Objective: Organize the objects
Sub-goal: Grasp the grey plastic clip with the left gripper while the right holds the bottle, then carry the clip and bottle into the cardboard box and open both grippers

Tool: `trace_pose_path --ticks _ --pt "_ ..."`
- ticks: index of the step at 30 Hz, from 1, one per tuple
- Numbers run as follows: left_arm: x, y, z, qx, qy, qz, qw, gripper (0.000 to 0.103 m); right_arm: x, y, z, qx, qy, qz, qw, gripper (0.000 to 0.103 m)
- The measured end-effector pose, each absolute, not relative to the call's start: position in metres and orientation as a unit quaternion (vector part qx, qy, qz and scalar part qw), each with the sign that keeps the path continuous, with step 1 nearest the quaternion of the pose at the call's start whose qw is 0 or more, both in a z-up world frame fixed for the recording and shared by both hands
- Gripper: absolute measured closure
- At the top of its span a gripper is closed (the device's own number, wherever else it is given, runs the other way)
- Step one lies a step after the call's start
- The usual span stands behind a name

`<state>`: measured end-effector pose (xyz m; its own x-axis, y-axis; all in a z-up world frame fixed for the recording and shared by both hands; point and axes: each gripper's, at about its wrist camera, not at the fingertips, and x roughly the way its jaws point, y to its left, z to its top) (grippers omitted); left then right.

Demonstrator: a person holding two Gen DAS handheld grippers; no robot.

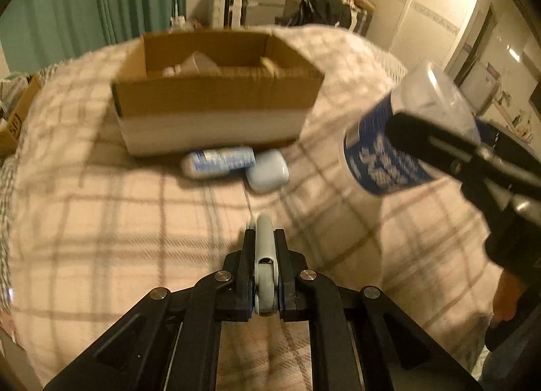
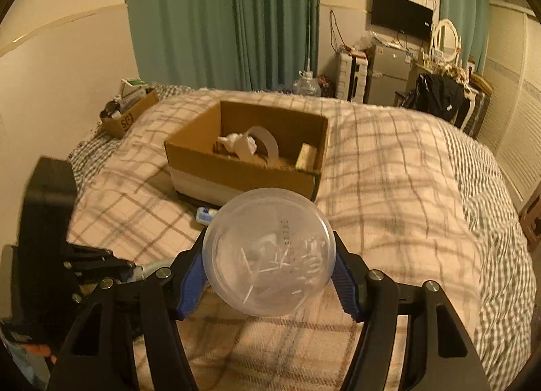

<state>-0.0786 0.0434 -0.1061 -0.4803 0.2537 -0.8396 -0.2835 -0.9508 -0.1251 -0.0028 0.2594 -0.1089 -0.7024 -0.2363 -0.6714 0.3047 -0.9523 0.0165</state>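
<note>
Plaid bedding (image 2: 389, 168) carries a cardboard box (image 2: 243, 171). Left gripper (image 1: 265, 252) clamps what looks like a grey tube (image 1: 265, 242), level and low. Right gripper (image 2: 270, 272) pinches a blue-labelled clear-lidded canister (image 2: 268, 255), raised and tilted.

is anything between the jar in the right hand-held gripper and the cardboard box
Nothing visible. The jar, held in the right hand-held gripper, faces the open cardboard box across bare blanket.

Left hand-held gripper (image 1: 264, 242) clamps a grey tool (image 1: 266, 255) before the cardboard box (image 1: 209, 110).
</note>
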Motion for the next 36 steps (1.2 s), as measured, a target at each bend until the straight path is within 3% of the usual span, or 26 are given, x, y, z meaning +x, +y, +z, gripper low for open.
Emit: trace_pose_path --ticks 7,19,26,36 --pt "-0.091 0.029 -0.04 -0.417 0.025 0.897 0.149 0.094 -0.012 0.254 -0.069 0.308 0.068 -0.936 0.158 0.039" --pt "-0.184 0.034 0.042 -0.342 0.047 0.93 0.123 0.094 -0.084 0.243 0.005 0.251 0.073 -0.953 0.152 0.04" --pt "-0.238 0.039 0.03 -0.347 0.056 0.932 0.089 0.094 -0.151 0.236 0.005 0.27 0.074 -0.95 0.134 0.04" --pt "-0.274 0.024 -0.045 -0.416 0.037 0.906 0.071 0.094 -0.222 0.229 -0.061 0.35 0.036 -0.924 0.149 0.04"
